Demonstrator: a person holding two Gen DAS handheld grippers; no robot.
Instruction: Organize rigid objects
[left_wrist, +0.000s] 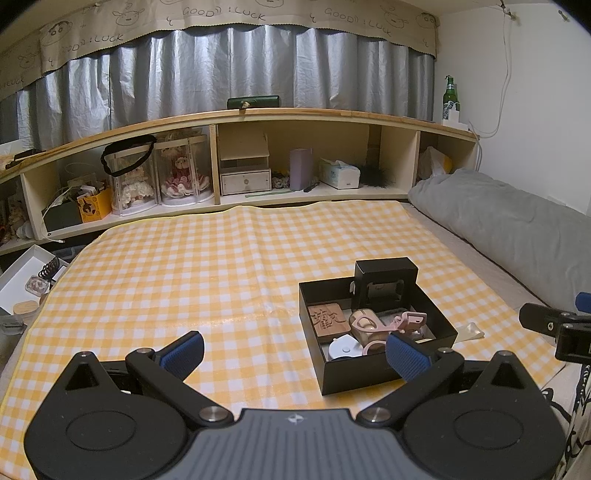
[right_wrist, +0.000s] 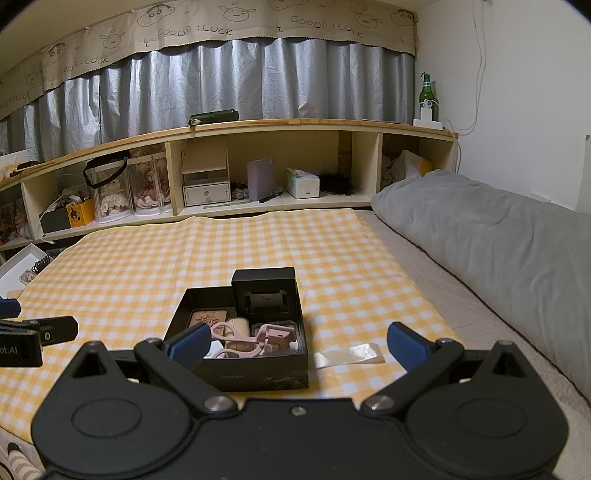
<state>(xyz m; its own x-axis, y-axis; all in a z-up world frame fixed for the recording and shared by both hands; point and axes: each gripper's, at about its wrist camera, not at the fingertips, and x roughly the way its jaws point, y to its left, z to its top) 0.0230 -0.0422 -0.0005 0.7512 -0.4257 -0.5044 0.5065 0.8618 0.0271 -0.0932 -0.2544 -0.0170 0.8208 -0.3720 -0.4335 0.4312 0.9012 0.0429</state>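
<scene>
The open black cardboard box sits on the yellow checked cloth, holding a pink eyelash curler. Left gripper and right gripper gape wide, empty.

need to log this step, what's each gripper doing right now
Left gripper: open, fingers spread, holding nothing.
Right gripper: open, fingers spread, holding nothing, just short of the black box.

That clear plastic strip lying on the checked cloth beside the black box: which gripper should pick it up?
Right, probably. The clear plastic strip lies just ahead of the open right gripper, between its fingers. For the open left gripper, the strip sits beyond the black open box.
</scene>
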